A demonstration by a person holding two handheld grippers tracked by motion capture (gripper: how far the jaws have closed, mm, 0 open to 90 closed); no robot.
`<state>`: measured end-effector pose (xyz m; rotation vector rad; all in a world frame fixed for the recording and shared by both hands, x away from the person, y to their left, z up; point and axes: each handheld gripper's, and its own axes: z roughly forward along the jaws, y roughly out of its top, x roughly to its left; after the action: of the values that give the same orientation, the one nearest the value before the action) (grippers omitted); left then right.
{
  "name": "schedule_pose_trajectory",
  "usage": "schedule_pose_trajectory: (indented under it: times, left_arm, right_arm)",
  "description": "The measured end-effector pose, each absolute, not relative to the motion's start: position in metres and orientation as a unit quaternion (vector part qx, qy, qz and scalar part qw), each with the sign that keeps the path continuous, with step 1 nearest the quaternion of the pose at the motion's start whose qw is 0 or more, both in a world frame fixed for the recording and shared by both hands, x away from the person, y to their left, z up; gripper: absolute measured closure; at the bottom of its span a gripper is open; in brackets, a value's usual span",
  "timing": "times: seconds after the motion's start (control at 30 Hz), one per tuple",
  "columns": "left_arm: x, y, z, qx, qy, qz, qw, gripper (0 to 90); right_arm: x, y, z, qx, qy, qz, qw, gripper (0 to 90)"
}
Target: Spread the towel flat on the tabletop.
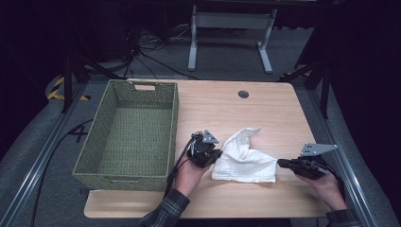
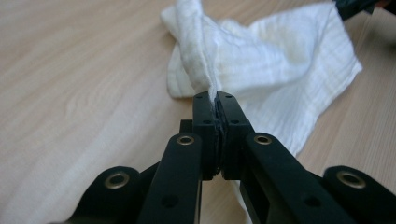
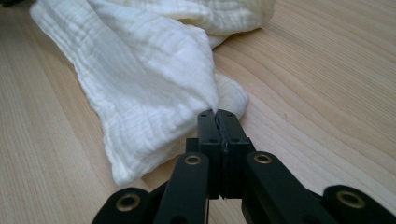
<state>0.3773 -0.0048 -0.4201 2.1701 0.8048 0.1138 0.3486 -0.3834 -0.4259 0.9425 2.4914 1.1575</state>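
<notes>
White cloth [image 1: 244,158] pinched between left gripper [image 1: 218,153], right gripper [image 1: 280,163].

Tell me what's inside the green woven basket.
Nothing visible: the green woven basket shows only its bare woven floor. Its near wall hides the strip of floor just behind it. The white cloth lies outside, on the table.

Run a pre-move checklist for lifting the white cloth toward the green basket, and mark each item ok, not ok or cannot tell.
1. Left gripper clamped on the white cloth: ok, an edge is pinched between its closed jaws.
2. Right gripper clamped on the cloth: cannot tell; its jaws are shut at the cloth's corner, but no fabric clearly shows between them.
3. Cloth spread flat: not ok, it lies crumpled and partly folded.
4. Green basket ready to receive: ok, it is empty and stands upright at the left.
5. Table between cloth and basket free of other things: ok.
</notes>
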Motion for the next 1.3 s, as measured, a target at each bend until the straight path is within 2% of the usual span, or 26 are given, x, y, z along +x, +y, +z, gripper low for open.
schedule_pose_trajectory:
  times: [0.13,0.23,0.37,0.4,0.57,0.73,0.87,1.0,1.3]
  left_arm:
    - [0.368,-0.006,-0.435,0.87,0.317,0.035,0.376,86.8]
    - [0.363,-0.006,-0.437,0.874,0.316,0.04,0.367,78.1]
    - [0.361,-0.005,-0.43,0.867,0.314,0.054,0.383,70.3]
    - [0.361,-0.005,-0.429,0.861,0.314,0.053,0.396,70.1]
    - [0.361,-0.013,-0.433,0.871,0.294,0.037,0.392,76.3]
    - [0.36,-0.028,-0.444,0.891,0.263,0.022,0.371,89.4]
    - [0.357,-0.036,-0.449,0.906,0.245,0.02,0.346,89.7]
    - [0.355,-0.04,-0.453,0.913,0.238,0.026,0.329,89.7]
    - [0.354,-0.042,-0.455,0.916,0.235,0.034,0.323,89.7]
  right_arm:
    - [0.346,-0.385,-0.427,0.32,0.853,0.396,0.115,90.0]
    - [0.346,-0.382,-0.427,0.315,0.853,0.402,0.109,88.9]
    - [0.346,-0.382,-0.424,0.31,0.848,0.416,0.109,76.2]
    - [0.345,-0.382,-0.422,0.312,0.845,0.42,0.11,76.0]
    - [0.353,-0.377,-0.417,0.314,0.838,0.434,0.108,73.7]
    - [0.369,-0.364,-0.415,0.315,0.836,0.439,0.097,74.4]
    - [0.381,-0.355,-0.417,0.318,0.839,0.43,0.097,78.7]
    - [0.396,-0.356,-0.421,0.328,0.838,0.426,0.091,78.4]
    - [0.417,-0.341,-0.441,0.317,0.862,0.389,0.074,70.6]
